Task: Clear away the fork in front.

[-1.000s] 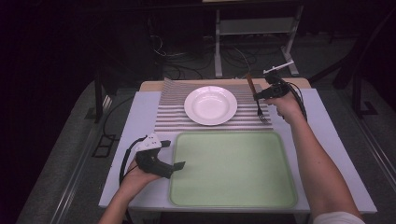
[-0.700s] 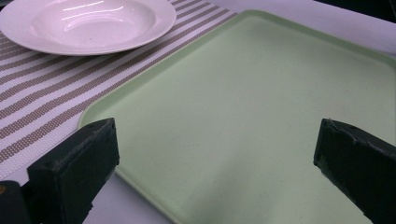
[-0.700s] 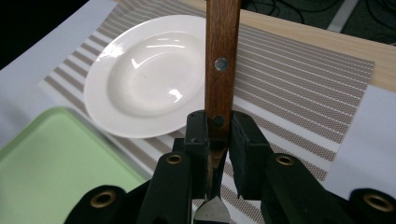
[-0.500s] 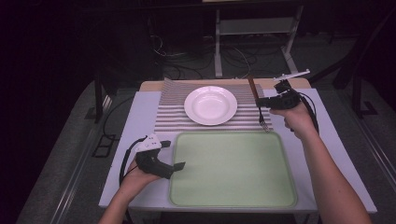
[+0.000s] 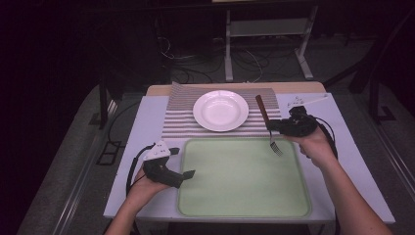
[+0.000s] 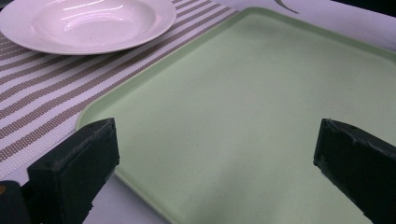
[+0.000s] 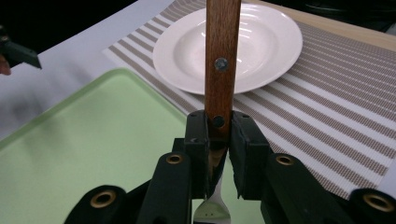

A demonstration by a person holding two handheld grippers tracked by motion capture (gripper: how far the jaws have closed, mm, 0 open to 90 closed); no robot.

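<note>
Take the pale green rectangular plastic tray (image 5: 244, 196) as your landmark: it lies on the white table top (image 5: 151, 112), on the side nearest you, and is the largest thing on it. Along the tray's far edge, touching or just overlapping it, runs the brown-and-white striped woven placemat (image 5: 181, 122), and on that mat, beyond the middle of the tray's far edge, stands the round white shallow ceramic plate (image 5: 220, 110). Your right gripper (image 5: 272, 126) hangs above the tray's far right corner, its black jaws clamped tight on the wooden-handled metal fork (image 5: 266, 120). The right gripper view shows the pads pinching the lower end of the brown riveted handle, which rises straight up from them, while the steel head drops below the jaws. In the high view the tines point down over the tray's right-hand part, with the handle slanting back over the mat. Whether the tines touch the tray surface is hard to judge from here; they look slightly clear of it. Your left gripper (image 5: 191, 173) sits at the tray's left edge, low and roughly level, pointing across the tray. Its jaws stand wide apart with nothing between them, and the left gripper view looks between them onto bare green tray.
</note>
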